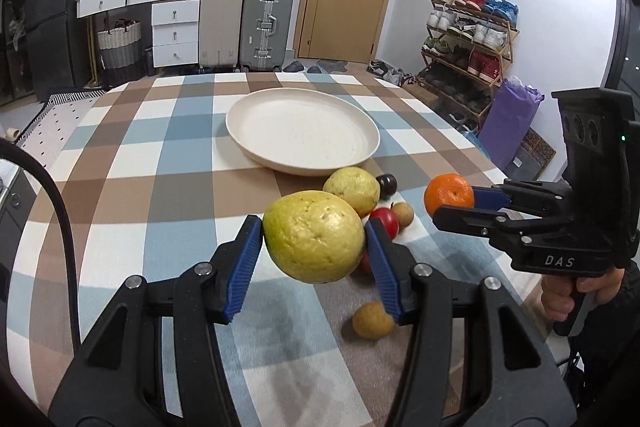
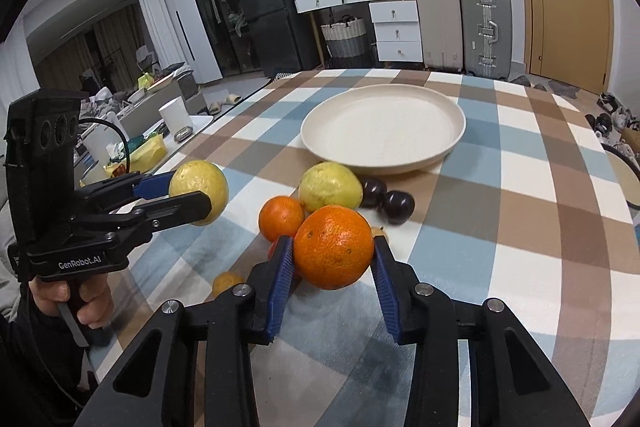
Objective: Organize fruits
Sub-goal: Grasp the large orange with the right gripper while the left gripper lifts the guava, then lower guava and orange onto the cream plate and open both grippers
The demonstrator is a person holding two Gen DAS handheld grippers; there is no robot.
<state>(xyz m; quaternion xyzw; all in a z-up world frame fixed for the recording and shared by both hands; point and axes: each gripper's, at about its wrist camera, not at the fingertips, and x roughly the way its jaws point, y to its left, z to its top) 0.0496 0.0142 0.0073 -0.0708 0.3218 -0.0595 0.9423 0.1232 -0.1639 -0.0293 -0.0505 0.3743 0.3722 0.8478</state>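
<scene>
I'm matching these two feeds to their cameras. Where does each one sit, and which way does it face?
Left wrist view: sits on the left gripper, looking down its fingers at the guava it clamps; the right gripper and a hand show at right.
Right wrist view: sits on the right gripper, clamping an orange; the left gripper shows at left.
Shared: the empty plate on the checked tablecloth, loose fruit, suitcases behind.
</scene>
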